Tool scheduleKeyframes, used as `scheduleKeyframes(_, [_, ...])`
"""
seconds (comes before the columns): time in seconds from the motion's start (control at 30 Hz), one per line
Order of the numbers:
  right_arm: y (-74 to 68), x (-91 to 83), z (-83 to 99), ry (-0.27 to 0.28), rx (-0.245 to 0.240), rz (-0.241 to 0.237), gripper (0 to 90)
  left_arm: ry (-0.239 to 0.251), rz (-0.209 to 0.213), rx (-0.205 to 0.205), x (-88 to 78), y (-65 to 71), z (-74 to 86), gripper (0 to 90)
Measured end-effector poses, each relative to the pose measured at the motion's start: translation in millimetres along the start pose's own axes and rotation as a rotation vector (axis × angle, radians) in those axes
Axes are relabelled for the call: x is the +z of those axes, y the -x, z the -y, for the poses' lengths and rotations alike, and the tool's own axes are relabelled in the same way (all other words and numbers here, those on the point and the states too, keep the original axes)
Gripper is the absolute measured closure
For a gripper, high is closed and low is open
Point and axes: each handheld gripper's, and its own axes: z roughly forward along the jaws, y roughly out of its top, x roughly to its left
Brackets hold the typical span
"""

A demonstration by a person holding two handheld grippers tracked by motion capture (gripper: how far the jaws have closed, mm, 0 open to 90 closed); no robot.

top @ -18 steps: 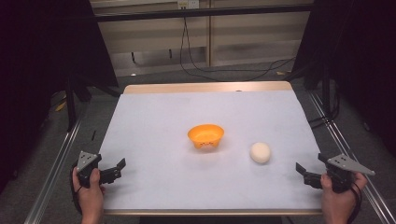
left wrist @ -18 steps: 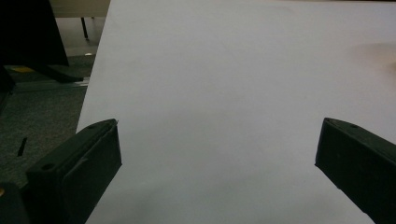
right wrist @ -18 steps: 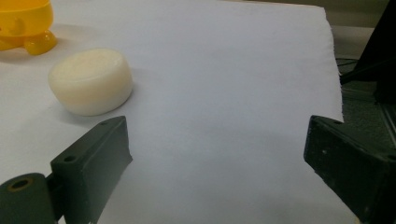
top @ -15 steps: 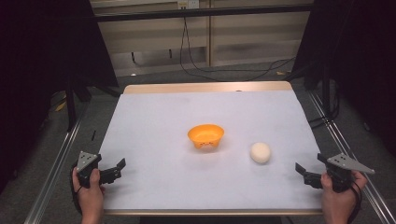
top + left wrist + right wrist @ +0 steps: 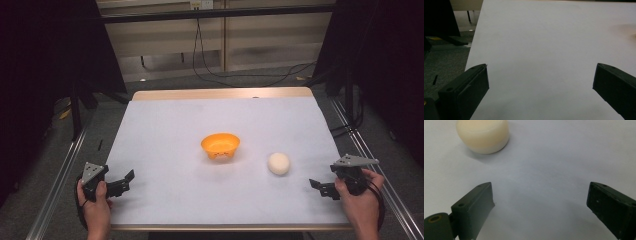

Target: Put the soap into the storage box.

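place: lab recording bay | tabletop (image 5: 165, 150): white sheet over wood | black curtains (image 5: 45, 65) left and right of tabletop | metal rails (image 5: 57, 180) along both tabletop sides | cables (image 5: 210, 60) on grey carpet beyond tabletop's far edge

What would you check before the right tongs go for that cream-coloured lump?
1. Right tongs open and empty: ok.
2. Cream lump free on the white table, nothing touching it: ok.
3. Bare table between right tongs and lump: ok.
4. Orange bowl upright, apart from the lump: ok.
5. Left tongs open, parked at the table's near left corner: ok.
6. Whether the lump is soft or hard: cannot tell.
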Motion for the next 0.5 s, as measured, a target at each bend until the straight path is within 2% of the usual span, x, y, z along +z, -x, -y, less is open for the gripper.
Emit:
scheduleKeyframes(0.1, [-1.3, 1.4, -4.2, -0.037, -0.006, -0.016, 6.5, -0.001, -0.007, 0.009, 0.0, 0.4, -0.1, 0.1])
scheduleKeyframes(0.2, [-2.7, 4.0, -12.9, -0.075, -0.033, -0.029, 6.5, -0.001, -0.001, 0.011, -0.2, 0.7, 0.0, 0.1])
scheduleKeyframes(0.5, [-6.9, 12.1, -30.1, -0.127, -0.053, -0.048, 6.5, -0.002, -0.003, 0.018, -0.8, 0.5, 0.1, 0.1])
